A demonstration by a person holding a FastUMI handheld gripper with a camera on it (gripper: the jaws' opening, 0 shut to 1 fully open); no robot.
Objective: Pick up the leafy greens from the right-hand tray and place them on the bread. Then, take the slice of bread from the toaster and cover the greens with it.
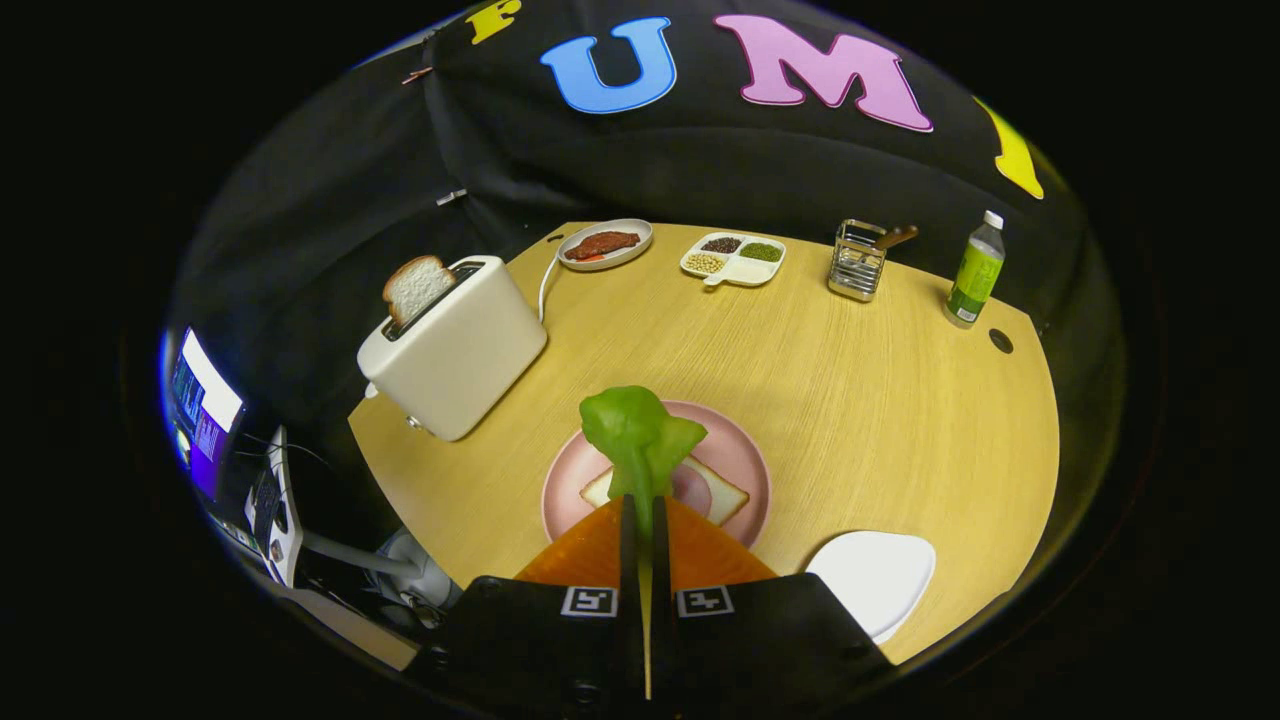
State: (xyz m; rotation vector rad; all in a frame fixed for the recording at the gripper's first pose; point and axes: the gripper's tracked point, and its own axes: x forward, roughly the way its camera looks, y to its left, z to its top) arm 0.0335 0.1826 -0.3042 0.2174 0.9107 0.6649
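Gripper view shows the gripper [645, 525] with its two fingers squeezed close together, and the leafy greens [640, 435] are pinched between them. The green leaf sticks up just past the fingertips and hangs in the air.

Right under the leaf and just ahead of the fingers is a pink plate [735, 445]. A slice of bread [720, 492] lies flat on that plate, with something round and pink on top of it. The leaf looks to be above the bread, not touching it yet.

Just beside the fingers, on the right, is a white tray [875, 580]. That looks like where the greens came from.

Farther ahead and to the left stands a white toaster [455, 350]. A second slice, the toaster bread [415, 285], pokes up out of its slot.

I think the first step is nearly done: the greens are picked up and carried over the bread. The next move calls for going down gently until the leaf rests on the bread, then letting the fingers open. After that comes the trip to the toaster.

All of this sits on a wooden table [880, 400].
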